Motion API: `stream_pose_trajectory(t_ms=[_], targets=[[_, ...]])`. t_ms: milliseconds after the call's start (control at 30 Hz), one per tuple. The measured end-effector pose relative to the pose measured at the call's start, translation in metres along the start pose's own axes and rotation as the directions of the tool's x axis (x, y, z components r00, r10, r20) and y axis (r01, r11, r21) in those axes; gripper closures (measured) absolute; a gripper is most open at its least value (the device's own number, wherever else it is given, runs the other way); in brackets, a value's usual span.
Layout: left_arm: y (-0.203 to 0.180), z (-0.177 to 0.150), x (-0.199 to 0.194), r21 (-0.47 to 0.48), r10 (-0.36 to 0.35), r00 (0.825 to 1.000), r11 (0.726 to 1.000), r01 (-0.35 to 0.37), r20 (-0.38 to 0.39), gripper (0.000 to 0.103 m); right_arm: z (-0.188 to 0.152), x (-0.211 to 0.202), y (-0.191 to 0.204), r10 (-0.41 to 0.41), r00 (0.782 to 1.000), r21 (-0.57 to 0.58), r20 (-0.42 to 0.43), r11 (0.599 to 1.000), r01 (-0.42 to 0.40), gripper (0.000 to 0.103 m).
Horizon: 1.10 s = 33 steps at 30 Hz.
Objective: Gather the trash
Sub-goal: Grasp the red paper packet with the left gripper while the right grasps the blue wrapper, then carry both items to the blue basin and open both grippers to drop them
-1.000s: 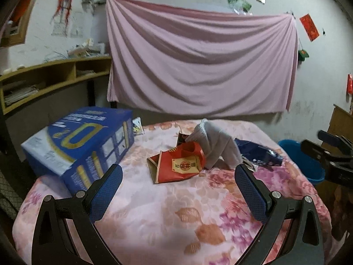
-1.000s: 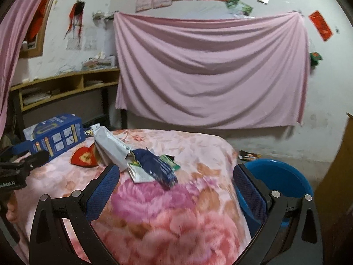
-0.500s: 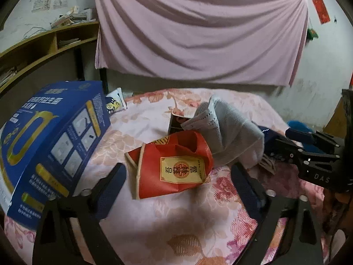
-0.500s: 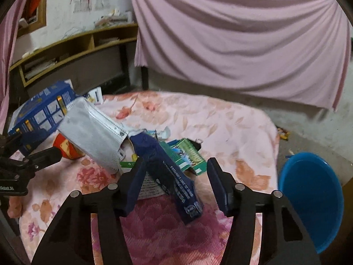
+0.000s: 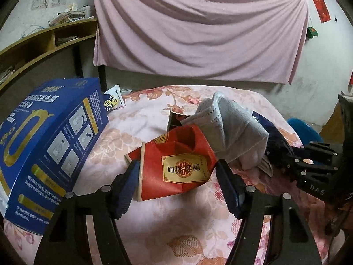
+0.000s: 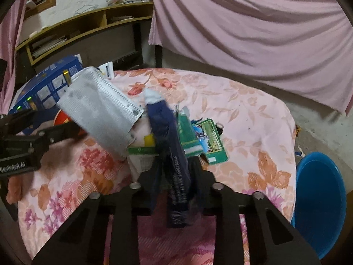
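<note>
Right gripper [image 6: 173, 172] clenched on dark blue crinkly plastic wrapper [image 6: 167, 137], pinched low, top end flopping up ahead of the jaws. Looked feather-light, soft, slippery; likely to slide out unless squeezed mid-body across a folded, doubled part. Blue plastic bin [image 6: 320, 198] sat off to the right of that gripper, below table edge, probably the drop spot.

Left gripper [image 5: 177, 172] released, jaws spread either side of flattened red paper carton with gold label [image 5: 176, 165], pads not seen touching. Carton judged light, semi-stiff card, crushable; best taken across its flat sides near the label, not the loose open flap. Grey pleated face mask [image 5: 229, 130] draped just beyond and right of the carton, limp, might drag along. Big blue cardboard box [image 5: 48, 141] stood left of left gripper on floral pink tablecloth [image 5: 176, 227].
</note>
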<state>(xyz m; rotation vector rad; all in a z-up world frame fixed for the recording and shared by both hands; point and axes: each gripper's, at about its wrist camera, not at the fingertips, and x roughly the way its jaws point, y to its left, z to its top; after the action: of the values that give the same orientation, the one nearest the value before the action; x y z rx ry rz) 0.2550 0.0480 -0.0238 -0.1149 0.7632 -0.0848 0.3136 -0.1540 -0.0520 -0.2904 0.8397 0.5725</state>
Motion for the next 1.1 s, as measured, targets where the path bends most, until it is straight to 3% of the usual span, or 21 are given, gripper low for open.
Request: stream_pose_trajectory(t_ms=[333, 533, 667, 767, 900, 1100], targets=[[0.004, -0.018, -0.031, -0.045, -0.090, 0.993, 0.995, 0.094, 0.077, 0.040, -0.015, -0.022, 0.007, 0.001, 0.998, -0.011, 0.061, 1.000, 0.000, 0.093], [-0.003, -0.013, -0.061, -0.100, -0.138, 0.969, 0.982, 0.161, 0.207, 0.040, -0.026, -0.055, 0.014, -0.018, 0.976, -0.002, 0.215, 1.000, 0.019, 0.093], [-0.021, 0.002, -0.082, -0.082, -0.153, 0.940, 0.979, 0.186, 0.306, 0.040, -0.034, -0.080, 0.012, -0.010, 0.937, 0.038, 0.350, 0.999, -0.004, 0.093], [-0.042, 0.020, -0.098, -0.030, -0.174, 0.909, 0.979, 0.200, 0.379, 0.040, -0.040, -0.100, 0.007, -0.037, 0.895, 0.076, 0.445, 0.997, 0.004, 0.093], [-0.080, 0.048, -0.110, 0.059, -0.226, 0.868, 0.973, 0.224, 0.443, 0.040, -0.042, -0.129, -0.013, -0.116, 0.814, 0.145, 0.570, 0.989, 0.039, 0.093], [-0.155, 0.086, -0.105, 0.212, -0.342, 0.810, 0.939, 0.272, 0.476, 0.040, -0.053, -0.168, -0.061, -0.275, 0.700, 0.272, 0.659, 0.955, 0.119, 0.093]])
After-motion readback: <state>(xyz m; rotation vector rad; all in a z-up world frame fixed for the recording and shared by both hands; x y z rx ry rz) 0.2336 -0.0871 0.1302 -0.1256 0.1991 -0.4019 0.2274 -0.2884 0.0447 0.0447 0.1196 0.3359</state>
